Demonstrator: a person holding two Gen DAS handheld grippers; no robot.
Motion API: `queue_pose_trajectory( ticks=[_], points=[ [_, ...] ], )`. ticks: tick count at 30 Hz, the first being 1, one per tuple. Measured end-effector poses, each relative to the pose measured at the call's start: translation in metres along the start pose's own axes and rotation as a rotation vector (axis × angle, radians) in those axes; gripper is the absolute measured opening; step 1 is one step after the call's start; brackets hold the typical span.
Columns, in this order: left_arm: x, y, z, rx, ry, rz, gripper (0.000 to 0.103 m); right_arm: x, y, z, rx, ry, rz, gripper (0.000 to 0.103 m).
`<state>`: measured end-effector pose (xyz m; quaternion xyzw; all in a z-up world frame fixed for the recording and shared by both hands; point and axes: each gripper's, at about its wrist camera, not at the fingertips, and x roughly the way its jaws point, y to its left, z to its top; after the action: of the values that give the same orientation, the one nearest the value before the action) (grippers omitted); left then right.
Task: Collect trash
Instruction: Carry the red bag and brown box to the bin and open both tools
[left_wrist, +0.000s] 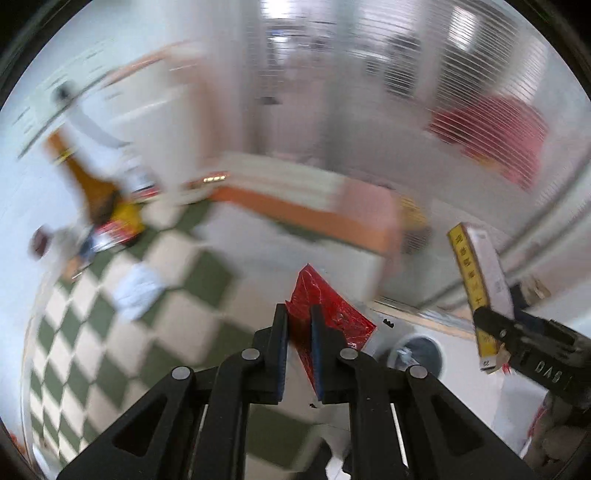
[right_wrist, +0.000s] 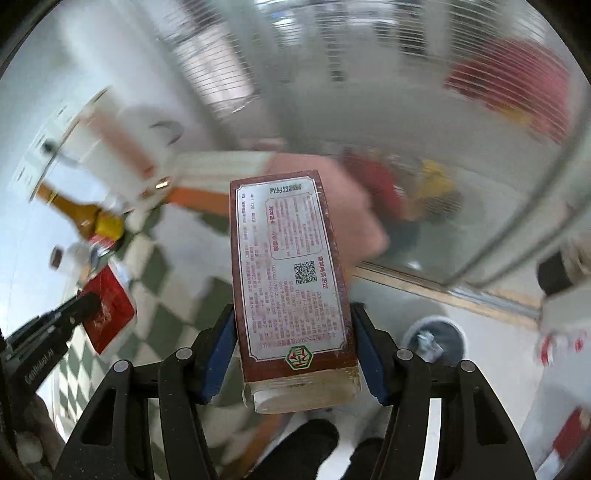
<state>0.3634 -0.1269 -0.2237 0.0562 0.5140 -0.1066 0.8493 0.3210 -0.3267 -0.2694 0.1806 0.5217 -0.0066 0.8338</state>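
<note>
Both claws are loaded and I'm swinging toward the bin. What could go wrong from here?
The left claw pinches only an edge of the thin red wrapper, which may slip free. The right claw grips the box near its bottom, so it could tip. The bin mouth looks narrow; drops could miss.

Both views: bright, even daylight; heavy motion blur across backgrounds; near items sharp; fisheye bending, dark corners at edges.

Left claw (left_wrist: 299, 314), right claw (right_wrist: 293, 314): matte black linkage arms, round silver pivot pins, blue finger pads (left_wrist: 282, 354). Embossed white lettering on housing, lower left of right wrist view.
</note>
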Motion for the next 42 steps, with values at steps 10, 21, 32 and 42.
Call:
queue_pose_trajectory(
  ticks=[10,21,32,42],
  points=[
    [0.119,-0.21,-0.025,0.23,0.206,-0.191,0.009,0.022,-0.234,-0.094,0.332,0.099,-0.187,0.062],
    [0.386,-0.329,-0.134,0.296,0.553,-0.173,0.009,0.213,-0.401,-0.2,0.532,0.289,-0.194,0.062],
    [0.51,-0.374,-0.189,0.353,0.65,-0.116,0.009,0.365,-0.473,-0.238,0.546,0.392,-0.189,0.062],
    [0.495,-0.376,-0.188,0.385,0.603,-0.115,0.043,0.38,-0.48,-0.242,0.54,0.434,-0.181,0.089]
  ],
)
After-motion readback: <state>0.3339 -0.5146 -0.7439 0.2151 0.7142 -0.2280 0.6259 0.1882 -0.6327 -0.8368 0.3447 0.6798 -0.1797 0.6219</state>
